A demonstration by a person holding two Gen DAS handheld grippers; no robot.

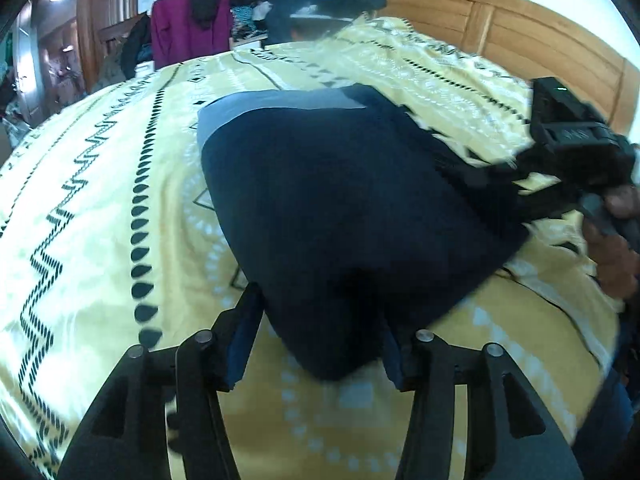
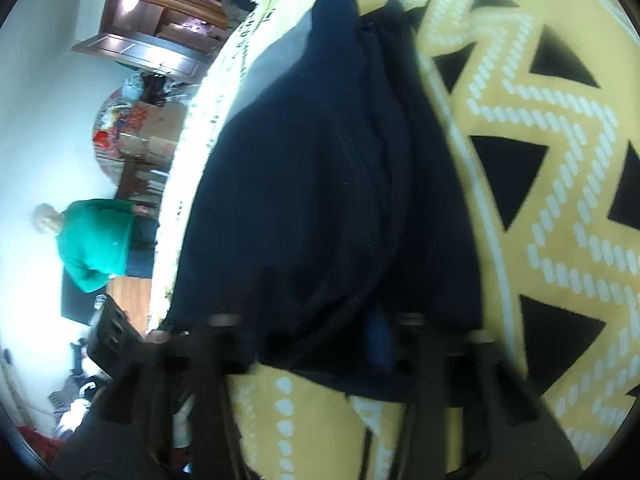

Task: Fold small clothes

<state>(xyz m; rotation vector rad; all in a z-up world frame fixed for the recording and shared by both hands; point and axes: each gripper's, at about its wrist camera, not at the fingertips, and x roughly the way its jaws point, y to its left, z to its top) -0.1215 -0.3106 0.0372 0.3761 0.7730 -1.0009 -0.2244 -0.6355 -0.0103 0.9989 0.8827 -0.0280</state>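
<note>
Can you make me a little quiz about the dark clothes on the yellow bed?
1. True or false: the navy garment hangs on a hanger.
2. What does the navy garment lie on? A) a wooden floor B) the yellow patterned bedspread C) a chair
3. Fill in: the strip along the garment's far edge is light ____.

Key:
1. False. It lies on the bed, with the left gripper at its near corner, fingers wide apart.
2. B. The right gripper is at another edge of it, in the right wrist view.
3. Grey; see the grey band.
</note>
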